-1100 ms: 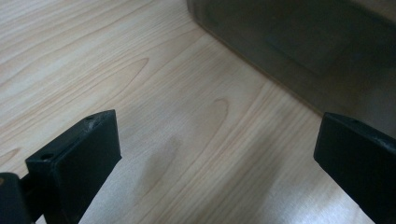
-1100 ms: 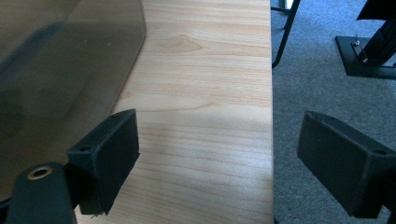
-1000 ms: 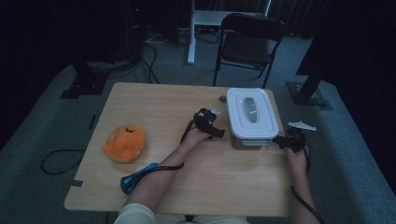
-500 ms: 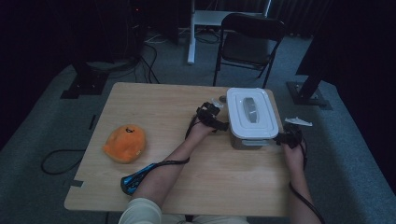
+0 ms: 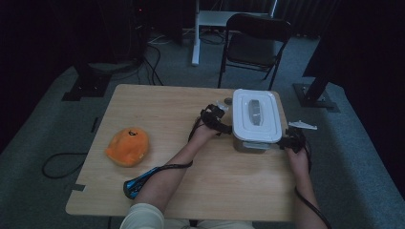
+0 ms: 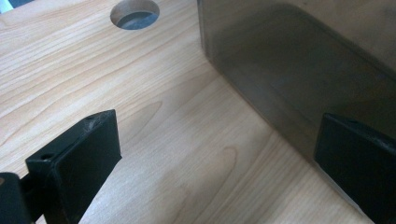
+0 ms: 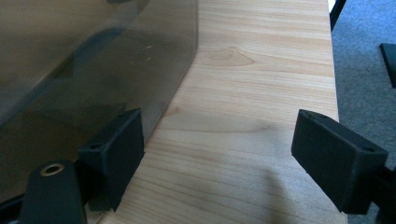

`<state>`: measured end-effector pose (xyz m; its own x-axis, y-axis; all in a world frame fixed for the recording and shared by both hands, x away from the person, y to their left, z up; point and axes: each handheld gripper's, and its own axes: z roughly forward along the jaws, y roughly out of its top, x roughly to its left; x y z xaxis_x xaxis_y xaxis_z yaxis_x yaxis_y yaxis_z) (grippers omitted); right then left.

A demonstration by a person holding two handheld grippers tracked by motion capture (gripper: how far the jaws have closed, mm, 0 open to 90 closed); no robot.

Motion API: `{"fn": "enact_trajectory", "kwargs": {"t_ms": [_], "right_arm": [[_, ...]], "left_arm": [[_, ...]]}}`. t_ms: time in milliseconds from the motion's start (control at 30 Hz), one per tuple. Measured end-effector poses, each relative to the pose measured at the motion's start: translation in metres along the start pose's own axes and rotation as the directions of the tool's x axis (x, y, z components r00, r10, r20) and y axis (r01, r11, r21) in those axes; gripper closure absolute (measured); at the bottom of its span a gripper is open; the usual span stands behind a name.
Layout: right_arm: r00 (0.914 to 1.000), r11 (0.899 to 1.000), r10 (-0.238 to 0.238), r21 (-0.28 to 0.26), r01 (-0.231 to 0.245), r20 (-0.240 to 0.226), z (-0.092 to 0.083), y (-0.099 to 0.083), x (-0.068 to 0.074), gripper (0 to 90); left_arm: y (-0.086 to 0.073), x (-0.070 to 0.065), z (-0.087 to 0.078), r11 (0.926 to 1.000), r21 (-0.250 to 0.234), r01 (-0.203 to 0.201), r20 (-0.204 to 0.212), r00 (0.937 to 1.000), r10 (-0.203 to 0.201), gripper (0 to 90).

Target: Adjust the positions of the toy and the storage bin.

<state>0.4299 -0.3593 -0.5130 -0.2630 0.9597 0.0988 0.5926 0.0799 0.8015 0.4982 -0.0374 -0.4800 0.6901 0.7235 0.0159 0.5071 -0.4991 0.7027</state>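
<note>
orange plush toy [image 5: 127,146], black chair [image 5: 255,42], table [image 5: 181,191]

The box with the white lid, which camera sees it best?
The high view: it shows the whole box, white lid and all, on the table between the left tool and the right tool. The left gripper view and right gripper view each catch just a smoky see-through side wall up close.

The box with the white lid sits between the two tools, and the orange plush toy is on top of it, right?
Not quite. The orange plush toy lies on the table, far to the box's left, as the high view shows. The box does sit between the left tool and right tool.
</note>
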Motion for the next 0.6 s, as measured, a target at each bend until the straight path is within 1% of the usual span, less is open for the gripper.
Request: {"fn": "enact_trajectory", "kwargs": {"t_ms": [33,133,167,200,267,333,500,567,600], "right_arm": [[1.0000,1.000,-0.004,0.000,0.004,0.001,0.000,0.000,0.001,18.4],[0.9997,1.000,-0.022,-0.004,0.022,0.008,0.000,0.001,0.005,19.7],[0.9998,1.000,-0.021,-0.006,0.021,0.006,0.000,0.001,0.006,19.9],[0.9999,1.000,-0.013,-0.004,0.013,0.002,0.000,0.001,0.006,19.9],[0.9999,1.000,-0.015,-0.012,0.015,-0.002,0.001,0.001,0.009,20.9],[0.9999,1.000,-0.013,-0.012,0.013,-0.010,0.002,0.001,0.012,21.0],[0.9990,0.999,-0.032,-0.019,0.031,-0.030,0.004,0.002,0.022,21.7],[0.9985,0.999,-0.038,-0.016,0.038,-0.038,0.005,0.004,0.026,21.9],[0.9982,0.999,-0.044,-0.017,0.043,-0.040,0.006,0.004,0.028,22.0]], "left_arm": [[0.000,0.000,-0.002,1.0000,-0.002,-0.007,-0.005,1.0000,0.007,1.3],[0.000,0.000,-0.005,0.9999,0.003,-0.015,-0.005,0.9999,0.015,1.3],[-0.001,-0.001,-0.006,0.9997,0.004,-0.023,-0.010,0.9997,0.023,1.3],[-0.001,0.000,-0.008,0.9997,0.005,-0.025,-0.011,0.9996,0.025,1.3],[-0.004,0.000,-0.010,0.9997,0.001,-0.026,-0.012,0.9996,0.026,1.3],[-0.006,0.003,-0.013,0.9999,0.003,-0.017,-0.011,0.9998,0.017,1.3],[-0.013,0.009,-0.021,0.9999,0.006,-0.015,-0.024,0.9996,0.015,1.3],[-0.016,0.011,-0.024,0.9997,0.013,-0.019,-0.024,0.9995,0.019,1.3],[-0.018,0.012,-0.027,0.9996,0.013,-0.024,-0.031,0.9992,0.024,1.3]]}}
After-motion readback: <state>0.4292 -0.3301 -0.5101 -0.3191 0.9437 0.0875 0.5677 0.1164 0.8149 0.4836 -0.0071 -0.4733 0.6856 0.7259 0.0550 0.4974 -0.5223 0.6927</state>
